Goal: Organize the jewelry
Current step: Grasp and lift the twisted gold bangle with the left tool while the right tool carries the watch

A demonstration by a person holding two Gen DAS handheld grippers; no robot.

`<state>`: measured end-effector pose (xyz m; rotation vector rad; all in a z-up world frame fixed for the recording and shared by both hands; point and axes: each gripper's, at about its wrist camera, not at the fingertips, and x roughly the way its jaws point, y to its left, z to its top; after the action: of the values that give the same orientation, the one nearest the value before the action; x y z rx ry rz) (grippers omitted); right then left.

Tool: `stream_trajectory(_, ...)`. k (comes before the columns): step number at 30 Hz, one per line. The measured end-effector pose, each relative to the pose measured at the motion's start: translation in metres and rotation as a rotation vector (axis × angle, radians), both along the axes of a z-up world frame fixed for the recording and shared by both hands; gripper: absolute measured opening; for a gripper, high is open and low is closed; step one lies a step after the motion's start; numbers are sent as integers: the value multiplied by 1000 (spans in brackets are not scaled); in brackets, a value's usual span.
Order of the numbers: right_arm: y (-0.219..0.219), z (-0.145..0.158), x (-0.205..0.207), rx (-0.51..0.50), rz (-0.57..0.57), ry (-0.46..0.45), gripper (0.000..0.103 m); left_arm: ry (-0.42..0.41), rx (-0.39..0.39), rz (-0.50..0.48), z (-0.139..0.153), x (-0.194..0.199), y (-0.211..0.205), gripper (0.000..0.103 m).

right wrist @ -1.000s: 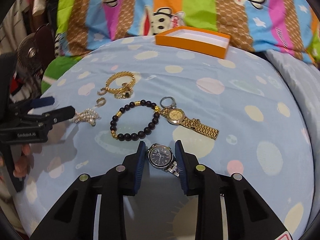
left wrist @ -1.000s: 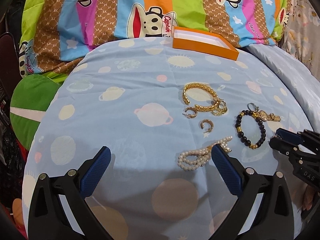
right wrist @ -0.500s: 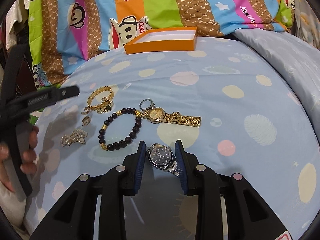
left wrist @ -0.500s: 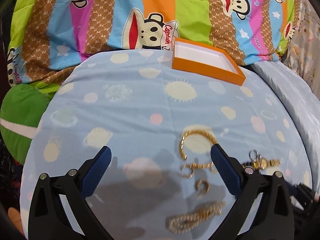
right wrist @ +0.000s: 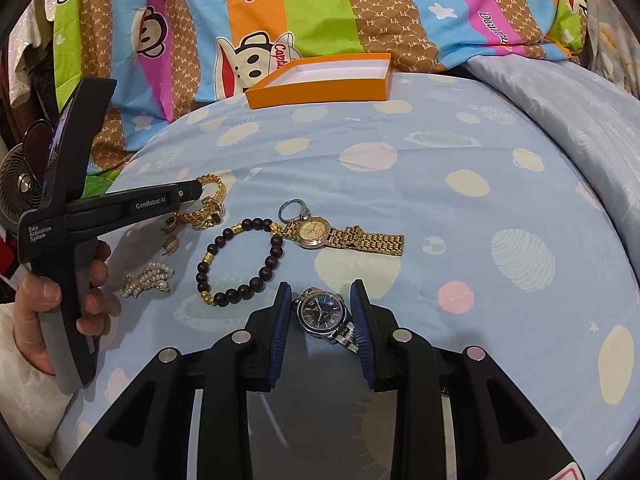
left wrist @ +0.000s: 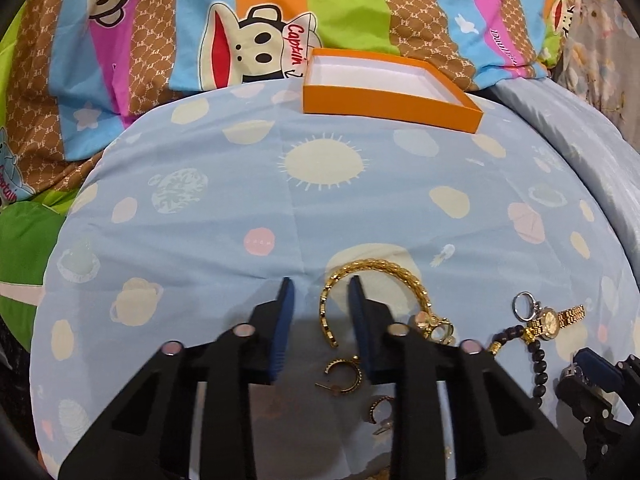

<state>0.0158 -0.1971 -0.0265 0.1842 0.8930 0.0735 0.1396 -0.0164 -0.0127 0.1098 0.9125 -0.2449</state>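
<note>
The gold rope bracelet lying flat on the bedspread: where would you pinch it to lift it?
Grip the gold rope bracelet across its thick twisted arc, coming down from above. It lies flat and open-ended, so the band fits between the left tongs, which are closing there now.

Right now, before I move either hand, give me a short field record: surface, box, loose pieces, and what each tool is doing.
surface: blue planet-print bedsheet
box: orange box, open, nothing visible inside, far edge of the sheet
left tool: jaws closing around the left end of the gold chain bracelet, pads not pressing it
right tool: shut on dark-dial silver watch
loose pieces: gold watch, dark bead bracelet, pearl piece, gold hoop earrings
</note>
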Motion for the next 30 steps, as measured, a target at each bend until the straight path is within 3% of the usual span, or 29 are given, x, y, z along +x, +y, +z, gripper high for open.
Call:
stream_trajectory(1,0,0,0,0,-1,-2,29,2,-9,-6,0,0,0,6)
stream_trajectory(2,1,1,0,1,-1,-5,29,5,-22,-5,1,-1,1,4)
stream_trajectory(12,6,12,-5,-4,-5,-45,25,-65,-128,-23,39,-21,11,4)
stream_trajectory(21,10,52,-5,-9,8,-134,25,-122,-162,-33,76,-30,16,4)
stream_trajectory(30,-2,97,22,-12,1,-229,25,-180,-162,-36,103,-17,16,4)
